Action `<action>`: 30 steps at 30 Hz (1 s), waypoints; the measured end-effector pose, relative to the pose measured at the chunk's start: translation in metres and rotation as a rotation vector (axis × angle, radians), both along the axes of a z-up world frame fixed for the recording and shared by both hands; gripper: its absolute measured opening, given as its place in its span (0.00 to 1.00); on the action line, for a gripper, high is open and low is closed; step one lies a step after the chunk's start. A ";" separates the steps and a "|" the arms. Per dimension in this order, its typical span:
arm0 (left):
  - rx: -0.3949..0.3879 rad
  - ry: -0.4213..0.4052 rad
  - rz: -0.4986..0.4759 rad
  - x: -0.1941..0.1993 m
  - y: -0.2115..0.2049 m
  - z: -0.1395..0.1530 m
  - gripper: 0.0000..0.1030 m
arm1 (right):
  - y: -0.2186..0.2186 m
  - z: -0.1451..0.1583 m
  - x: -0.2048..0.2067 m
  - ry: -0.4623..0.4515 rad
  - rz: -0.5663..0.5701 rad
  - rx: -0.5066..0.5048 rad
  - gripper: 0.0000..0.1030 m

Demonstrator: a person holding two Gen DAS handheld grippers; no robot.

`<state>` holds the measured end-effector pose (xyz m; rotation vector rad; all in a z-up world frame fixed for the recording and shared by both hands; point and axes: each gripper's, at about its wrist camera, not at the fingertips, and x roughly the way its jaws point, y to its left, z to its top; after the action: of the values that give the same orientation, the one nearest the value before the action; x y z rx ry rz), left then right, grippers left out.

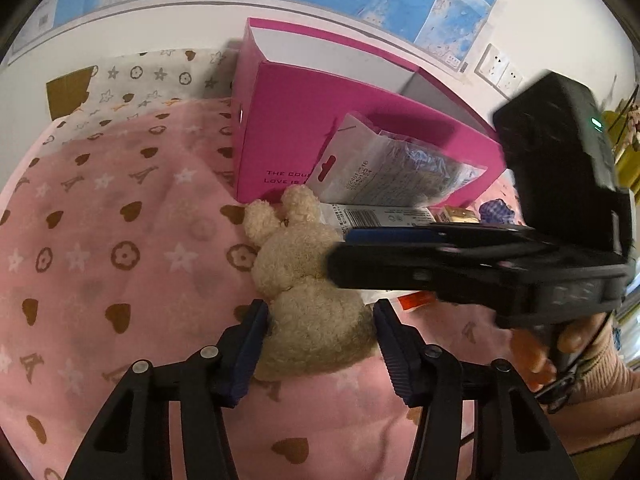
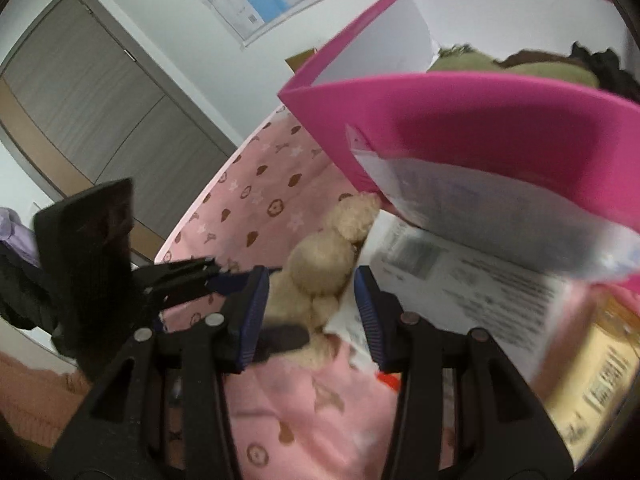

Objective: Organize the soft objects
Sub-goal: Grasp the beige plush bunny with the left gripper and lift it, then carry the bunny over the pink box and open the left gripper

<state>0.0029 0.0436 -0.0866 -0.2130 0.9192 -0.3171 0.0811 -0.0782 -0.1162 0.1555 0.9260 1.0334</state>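
Observation:
A beige plush bunny [image 1: 304,280] lies on the pink patterned cloth [image 1: 120,240], its ears against the front of an open magenta box [image 1: 288,128]. My left gripper [image 1: 320,320] straddles the bunny's lower body, and both blue pads touch its sides. My right gripper [image 1: 338,254] comes in from the right, level with the bunny's head. In the right wrist view, which is blurred, the bunny [image 2: 320,264] sits between and just past that gripper's [image 2: 310,300] spread pads, with small gaps on both sides. A green and a dark soft thing [image 2: 480,64] show inside the box [image 2: 480,120].
A clear plastic packet [image 1: 392,172] leans on the box front, with a flat white packet [image 1: 380,216] under it. A small yellow carton [image 1: 458,214], a purple soft item [image 1: 496,210] and an orange scrap [image 1: 416,300] lie to the right. A hand [image 1: 576,336] holds the right gripper. A door [image 2: 100,100] stands at the left.

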 end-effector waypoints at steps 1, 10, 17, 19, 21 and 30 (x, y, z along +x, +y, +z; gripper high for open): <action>0.000 -0.004 -0.002 -0.001 0.000 0.000 0.53 | 0.004 -0.001 0.002 0.003 0.004 -0.004 0.45; -0.054 -0.033 -0.016 -0.005 0.004 0.008 0.48 | 0.014 -0.004 0.002 0.002 0.007 -0.004 0.31; -0.049 -0.123 -0.052 -0.011 -0.005 0.039 0.47 | -0.005 0.022 -0.013 -0.061 -0.017 0.037 0.31; -0.043 -0.165 -0.067 -0.014 -0.008 0.053 0.47 | -0.011 0.035 -0.017 -0.092 -0.023 0.055 0.31; -0.030 -0.210 -0.083 -0.013 -0.012 0.070 0.47 | -0.019 0.051 -0.019 -0.127 -0.029 0.076 0.31; 0.084 -0.358 -0.125 0.032 -0.027 0.130 0.47 | -0.042 0.118 0.000 -0.269 -0.087 0.142 0.31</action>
<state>0.0349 0.0164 0.0439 -0.0188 0.5906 -0.4159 0.0810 -0.1202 0.0018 0.1692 0.5970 1.0109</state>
